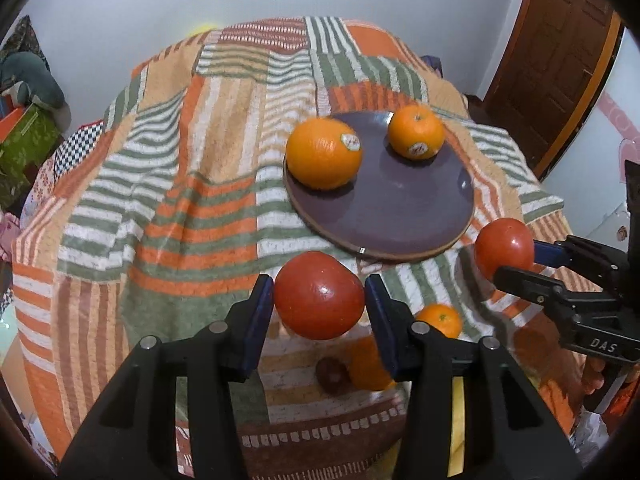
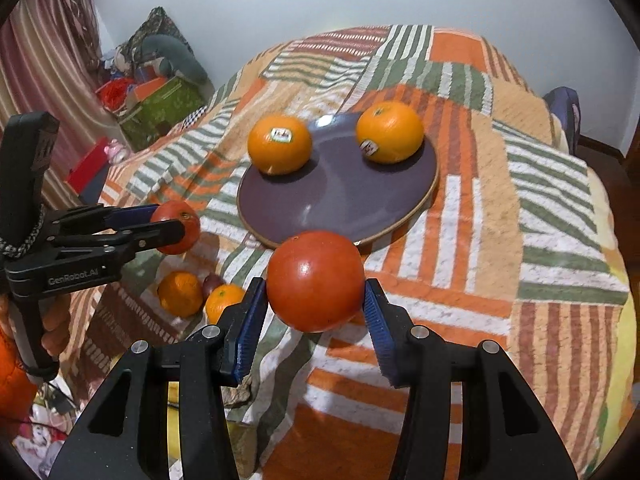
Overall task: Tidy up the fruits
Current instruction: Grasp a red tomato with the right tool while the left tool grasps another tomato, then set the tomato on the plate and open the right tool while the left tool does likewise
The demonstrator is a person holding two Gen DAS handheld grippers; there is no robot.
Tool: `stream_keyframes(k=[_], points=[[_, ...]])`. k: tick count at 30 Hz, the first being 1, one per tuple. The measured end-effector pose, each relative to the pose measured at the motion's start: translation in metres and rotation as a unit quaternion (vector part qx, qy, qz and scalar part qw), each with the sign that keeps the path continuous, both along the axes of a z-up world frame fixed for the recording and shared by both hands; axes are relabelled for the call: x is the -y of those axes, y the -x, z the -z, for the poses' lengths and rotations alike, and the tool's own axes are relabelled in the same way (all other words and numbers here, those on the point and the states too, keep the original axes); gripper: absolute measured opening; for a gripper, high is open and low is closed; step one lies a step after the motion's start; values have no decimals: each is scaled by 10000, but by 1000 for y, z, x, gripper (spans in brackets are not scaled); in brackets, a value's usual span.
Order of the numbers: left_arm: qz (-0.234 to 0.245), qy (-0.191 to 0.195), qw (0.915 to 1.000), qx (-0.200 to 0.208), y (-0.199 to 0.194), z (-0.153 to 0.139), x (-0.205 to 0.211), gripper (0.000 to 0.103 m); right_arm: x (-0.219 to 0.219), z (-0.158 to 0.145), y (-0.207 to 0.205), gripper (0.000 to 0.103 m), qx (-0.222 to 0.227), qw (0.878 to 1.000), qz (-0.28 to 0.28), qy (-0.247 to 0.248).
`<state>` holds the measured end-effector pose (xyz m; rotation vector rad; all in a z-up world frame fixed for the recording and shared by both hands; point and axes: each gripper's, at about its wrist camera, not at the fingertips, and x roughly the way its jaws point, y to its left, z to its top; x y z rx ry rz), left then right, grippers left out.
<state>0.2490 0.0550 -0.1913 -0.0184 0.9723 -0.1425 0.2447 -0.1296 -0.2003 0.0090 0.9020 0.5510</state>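
- Fruit on the plate [image 1: 400, 216] so far: two oranges [image 1: 324, 152], set apart on the striped cloth's [image 1: 160, 200] purple dish.
- My left tongs [image 1: 319, 300] clamp one tomato [image 1: 319, 295], lifted just short of the rim.
- My right tongs [image 2: 316, 300] clamp another tomato [image 2: 315, 280].
- Left on the cloth: two small oranges [image 2: 180, 294] and a dark fruit [image 1: 332, 375].

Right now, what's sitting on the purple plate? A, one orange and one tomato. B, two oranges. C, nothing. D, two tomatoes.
B: two stickered oranges rest on the purple plate; the two tomatoes are each held in a gripper, off the plate.
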Motion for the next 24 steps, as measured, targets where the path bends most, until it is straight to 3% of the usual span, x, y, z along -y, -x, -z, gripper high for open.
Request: stream_keyframes(k=[10,24], points=[[174,22,9994,287,-16,-23,19,47,4,-21,-18,46,350,9993,99,35],[373,-10,9990,226,-50,-15,39,47,-3,-26,-44,46,618,9979,93,162]])
